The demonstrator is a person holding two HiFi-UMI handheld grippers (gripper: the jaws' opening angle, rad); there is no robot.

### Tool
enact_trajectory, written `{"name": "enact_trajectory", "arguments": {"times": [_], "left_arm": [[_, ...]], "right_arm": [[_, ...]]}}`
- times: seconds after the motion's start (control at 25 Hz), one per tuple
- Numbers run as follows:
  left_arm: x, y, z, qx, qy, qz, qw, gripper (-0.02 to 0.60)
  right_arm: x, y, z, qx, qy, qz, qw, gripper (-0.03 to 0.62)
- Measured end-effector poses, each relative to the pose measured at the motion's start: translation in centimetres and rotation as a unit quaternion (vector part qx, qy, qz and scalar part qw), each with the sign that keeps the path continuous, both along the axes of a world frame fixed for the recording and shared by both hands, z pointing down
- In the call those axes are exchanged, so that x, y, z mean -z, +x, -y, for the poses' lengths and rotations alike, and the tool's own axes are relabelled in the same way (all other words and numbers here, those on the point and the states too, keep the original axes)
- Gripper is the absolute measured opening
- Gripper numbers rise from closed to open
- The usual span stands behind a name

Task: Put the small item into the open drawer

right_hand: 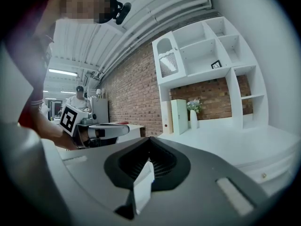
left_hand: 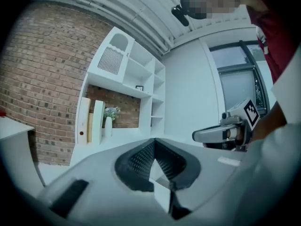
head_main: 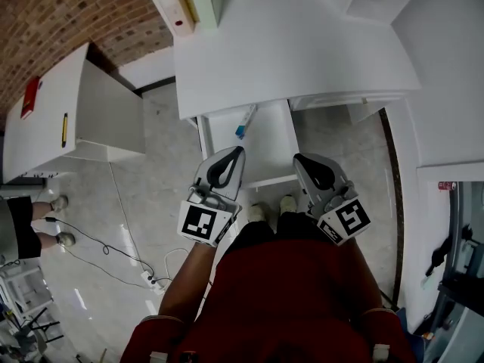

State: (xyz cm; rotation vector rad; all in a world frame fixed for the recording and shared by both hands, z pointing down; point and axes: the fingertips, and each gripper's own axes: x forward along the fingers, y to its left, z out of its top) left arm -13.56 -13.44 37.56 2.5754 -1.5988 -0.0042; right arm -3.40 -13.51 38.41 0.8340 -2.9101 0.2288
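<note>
In the head view an open white drawer (head_main: 266, 148) juts out from under the white desk (head_main: 302, 48). A small blue-and-white tube (head_main: 243, 121) lies inside it near the back left. My left gripper (head_main: 239, 151) hovers over the drawer's front left corner, just short of the tube. My right gripper (head_main: 298, 158) is level with it at the drawer's front right. Both point toward the desk. In each gripper view the jaws meet with nothing between them: left gripper (left_hand: 154, 143), right gripper (right_hand: 149, 140). The tube is out of sight in both gripper views.
A white cabinet (head_main: 72, 112) stands to the left across a strip of floor. Cables and a power strip (head_main: 151, 280) lie on the floor by my left leg. A person's legs (head_main: 30, 221) show at the far left. White shelves with a vase (right_hand: 194, 119) rise behind the desk.
</note>
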Motion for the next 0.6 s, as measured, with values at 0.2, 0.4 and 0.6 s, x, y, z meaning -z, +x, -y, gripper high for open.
{"name": "enact_trajectory", "arguments": {"times": [0.2, 0.4, 0.6], "left_arm": [[2.6, 1.3, -1.5, 0.000, 0.030, -0.002, 0.9996, 0.002], [3.9, 3.2, -2.2, 0.011, 0.041, 0.001, 0.9991, 0.003], [4.8, 4.5, -2.5, 0.026, 0.051, 0.009, 0.9983, 0.003]], "right_arm": [[1.3, 0.8, -1.0, 0.009, 0.002, 0.024, 1.000, 0.012], [2.7, 1.7, -1.9, 0.029, 0.016, 0.044, 0.998, 0.012], [3.6, 2.8, -2.1, 0.049, 0.030, 0.053, 0.997, 0.011]]}}
